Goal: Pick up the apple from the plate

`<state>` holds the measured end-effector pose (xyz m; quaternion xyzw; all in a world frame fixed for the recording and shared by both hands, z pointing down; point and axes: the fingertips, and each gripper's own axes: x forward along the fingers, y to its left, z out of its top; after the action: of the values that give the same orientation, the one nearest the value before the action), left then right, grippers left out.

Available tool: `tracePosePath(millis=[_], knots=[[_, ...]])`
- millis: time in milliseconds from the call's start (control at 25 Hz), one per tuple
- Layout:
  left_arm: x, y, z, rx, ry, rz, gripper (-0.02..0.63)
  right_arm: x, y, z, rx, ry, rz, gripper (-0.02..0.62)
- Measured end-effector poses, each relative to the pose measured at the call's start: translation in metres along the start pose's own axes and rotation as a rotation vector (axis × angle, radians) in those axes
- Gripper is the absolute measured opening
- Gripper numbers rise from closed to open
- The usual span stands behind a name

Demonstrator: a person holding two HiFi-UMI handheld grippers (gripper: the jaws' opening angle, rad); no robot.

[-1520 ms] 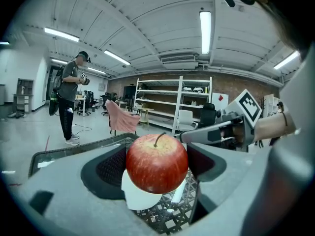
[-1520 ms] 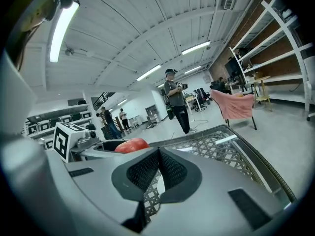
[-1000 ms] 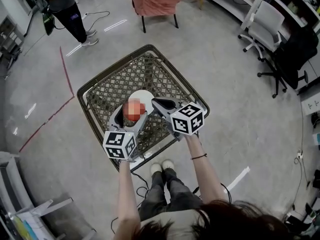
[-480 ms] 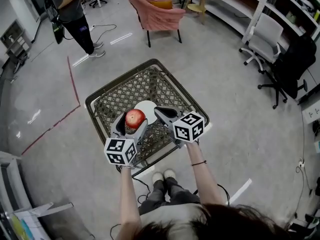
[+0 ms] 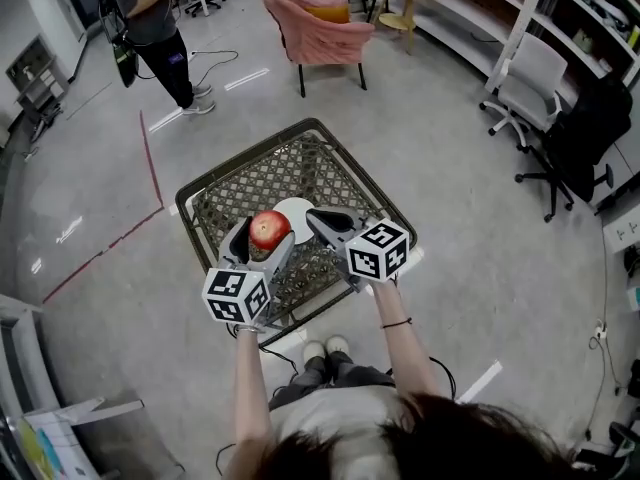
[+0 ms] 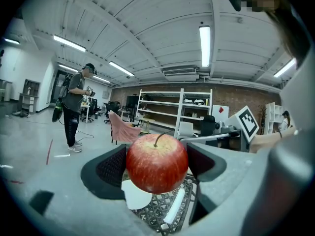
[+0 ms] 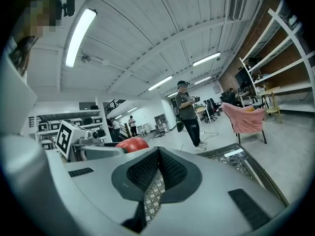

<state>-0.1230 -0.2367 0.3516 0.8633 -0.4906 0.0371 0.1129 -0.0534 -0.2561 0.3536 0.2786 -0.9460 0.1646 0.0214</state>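
Note:
A red apple [image 5: 268, 228] hangs above a wire cart basket [image 5: 290, 128], with my left gripper [image 5: 262, 238] shut on it. In the left gripper view the apple [image 6: 157, 162] fills the gap between the two dark jaws, stem up. Under it, on the basket's mesh floor, lies the bare white plate [image 5: 299, 211], also seen in the left gripper view as the plate [image 6: 135, 198]. My right gripper [image 5: 322, 220] hovers just right of the apple over the basket. Its jaws meet with nothing between them [image 7: 157, 154]. From there the apple [image 7: 132, 144] peeks out at the left.
The basket stands on a grey floor with the holder's feet [image 5: 322, 349] at its near rim. A pink chair [image 5: 318, 23] and a standing person [image 5: 150, 28] are behind it, office chairs [image 5: 560, 88] to the right, and a red tape line [image 5: 150, 163] to the left.
The left gripper keeps the apple and holds it over the plate at about the same spot. The right gripper stays shut beside it. The head view has tilted slightly.

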Motion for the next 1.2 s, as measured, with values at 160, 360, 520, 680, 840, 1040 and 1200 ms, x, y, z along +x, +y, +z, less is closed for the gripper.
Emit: tracePosePath(millis=[160,360,520,680,840,1040,1200], knots=[[-0.004,-0.007,0.008,0.008,-0.010,-0.015,0.387,-0.003,0.006,0.007,0.001,-0.021,0.010,0.009],[-0.010,-0.018,0.013,0.024,-0.010,-0.038,0.387,-0.010,0.014,0.014,-0.011,-0.034,0.022,0.009],[-0.015,-0.026,0.015,0.032,-0.009,-0.050,0.387,-0.016,0.019,0.019,-0.018,-0.048,0.029,0.009],[-0.021,-0.027,0.020,0.039,-0.019,-0.055,0.387,-0.017,0.026,0.020,-0.027,-0.053,0.033,0.009],[-0.021,-0.028,0.023,0.042,-0.025,-0.058,0.387,-0.020,0.027,0.023,-0.040,-0.056,0.036,0.009],[-0.022,-0.027,0.023,0.040,-0.029,-0.053,0.387,-0.022,0.028,0.024,-0.048,-0.063,0.039,0.009],[-0.021,-0.028,0.021,0.039,-0.027,-0.050,0.387,-0.023,0.027,0.024,-0.050,-0.063,0.043,0.009]])
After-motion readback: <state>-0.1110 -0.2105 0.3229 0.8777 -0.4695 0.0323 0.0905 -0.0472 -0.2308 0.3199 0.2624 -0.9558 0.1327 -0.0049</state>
